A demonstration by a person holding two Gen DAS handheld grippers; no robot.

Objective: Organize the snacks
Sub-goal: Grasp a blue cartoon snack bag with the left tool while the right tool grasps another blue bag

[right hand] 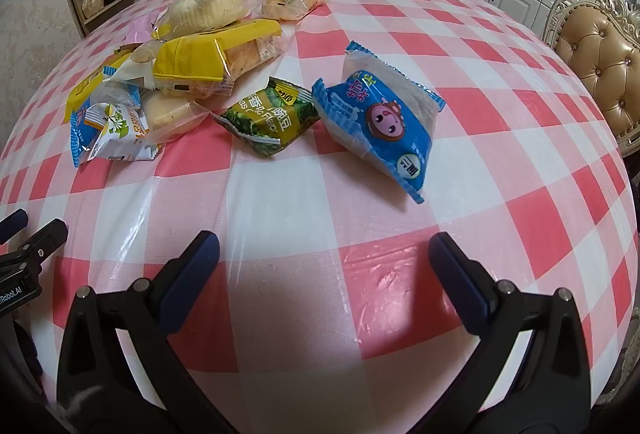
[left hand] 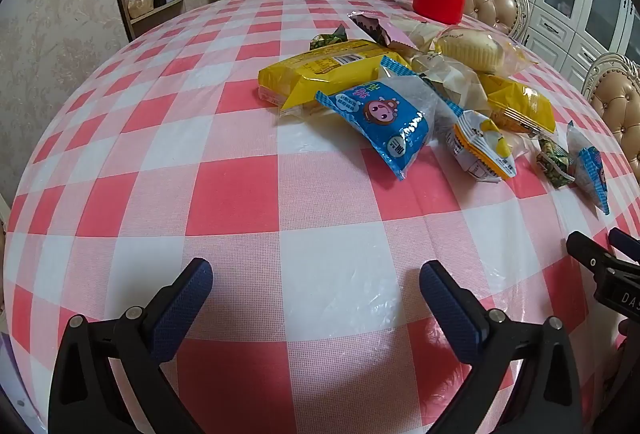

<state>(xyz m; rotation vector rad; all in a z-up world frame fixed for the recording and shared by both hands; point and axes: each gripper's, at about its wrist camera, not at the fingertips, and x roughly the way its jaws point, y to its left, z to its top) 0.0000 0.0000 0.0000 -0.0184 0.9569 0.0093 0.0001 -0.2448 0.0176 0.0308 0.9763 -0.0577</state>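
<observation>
Holding both claws spread wide and empty above the checkered tabletop (left hand: 224, 218), I see the left claw (left hand: 316, 274) well short of the snack pile (left hand: 400, 74), whose nearest blue monkey packet (left hand: 380, 122) lies ahead and slightly right. Ahead of my right claw (right hand: 324, 246) lies a second blue monkey packet (right hand: 384, 122), with a green pea packet (right hand: 268, 114) just left of it.

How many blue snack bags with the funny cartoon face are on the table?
2. One blue bag lies at the near edge of the snack pile; the other blue bag sits apart, right of a green packet. More may hide under the pile.
</observation>
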